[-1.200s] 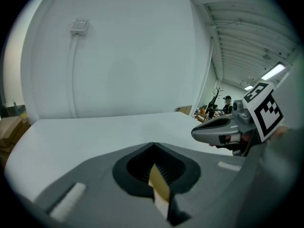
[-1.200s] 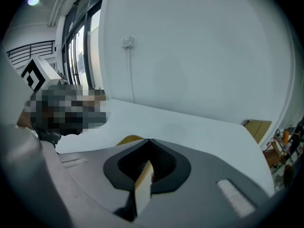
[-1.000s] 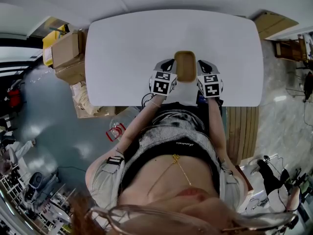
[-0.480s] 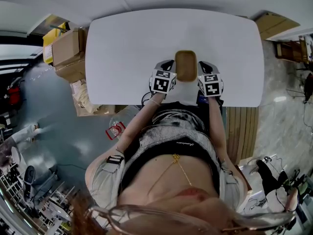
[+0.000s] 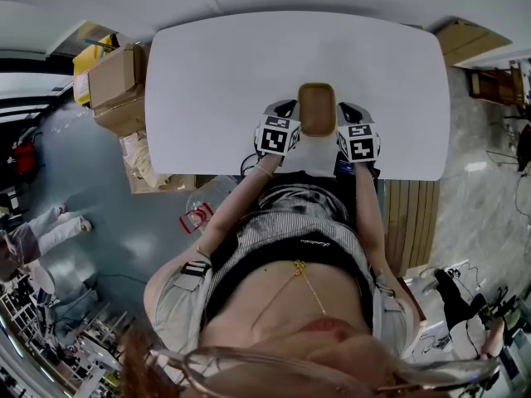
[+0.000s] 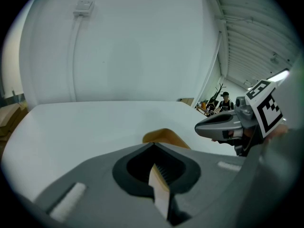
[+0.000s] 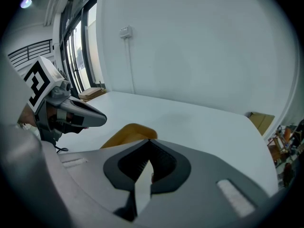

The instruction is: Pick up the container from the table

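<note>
White table (image 5: 216,81) with tan container (image 5: 317,109)

I see a container (image 5: 317,109) in smooth, matt tan material; plastic or wood, I cannot tell. The white surface (image 5: 232,73) looks smooth with a faint sheen. My left tool (image 6: 159,175) and right tool (image 7: 142,175) are matt grey plastic with ribbed black pads (image 6: 167,171). Their marker cubes (image 5: 276,136) look paper-faced, and the boxes (image 5: 116,94) are brown cardboard.

Most of the container (image 6: 164,136) sat hidden behind the left gripper (image 6: 153,148) (lower centre); a person (image 6: 224,100) at mid-right was too small to make out.
</note>
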A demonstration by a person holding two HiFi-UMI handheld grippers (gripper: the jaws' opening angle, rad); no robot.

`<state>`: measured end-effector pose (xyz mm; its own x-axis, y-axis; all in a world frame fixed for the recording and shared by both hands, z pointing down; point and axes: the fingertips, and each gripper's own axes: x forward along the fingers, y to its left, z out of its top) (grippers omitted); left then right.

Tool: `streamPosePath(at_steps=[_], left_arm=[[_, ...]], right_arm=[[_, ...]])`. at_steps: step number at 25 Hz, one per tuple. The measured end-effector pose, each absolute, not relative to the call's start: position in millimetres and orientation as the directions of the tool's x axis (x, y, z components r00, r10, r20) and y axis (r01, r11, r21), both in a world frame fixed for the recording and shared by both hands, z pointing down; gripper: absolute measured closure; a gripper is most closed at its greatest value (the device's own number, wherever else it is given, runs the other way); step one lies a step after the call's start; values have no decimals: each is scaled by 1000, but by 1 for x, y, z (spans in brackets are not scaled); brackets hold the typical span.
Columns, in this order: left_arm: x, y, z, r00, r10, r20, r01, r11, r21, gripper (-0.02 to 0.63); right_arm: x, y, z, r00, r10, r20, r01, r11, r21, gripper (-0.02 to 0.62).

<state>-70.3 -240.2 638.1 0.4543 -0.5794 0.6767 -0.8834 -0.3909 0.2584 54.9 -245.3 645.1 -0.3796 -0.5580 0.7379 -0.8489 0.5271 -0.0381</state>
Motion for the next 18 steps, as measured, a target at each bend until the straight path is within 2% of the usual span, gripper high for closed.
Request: streamPosePath(at_steps=[18], left_arm=[[-68, -240, 667, 453, -506, 734, -885, -352, 304, 580]], right_arm=[[52, -250, 672, -369, -479, 796, -845, 530, -73, 554]])
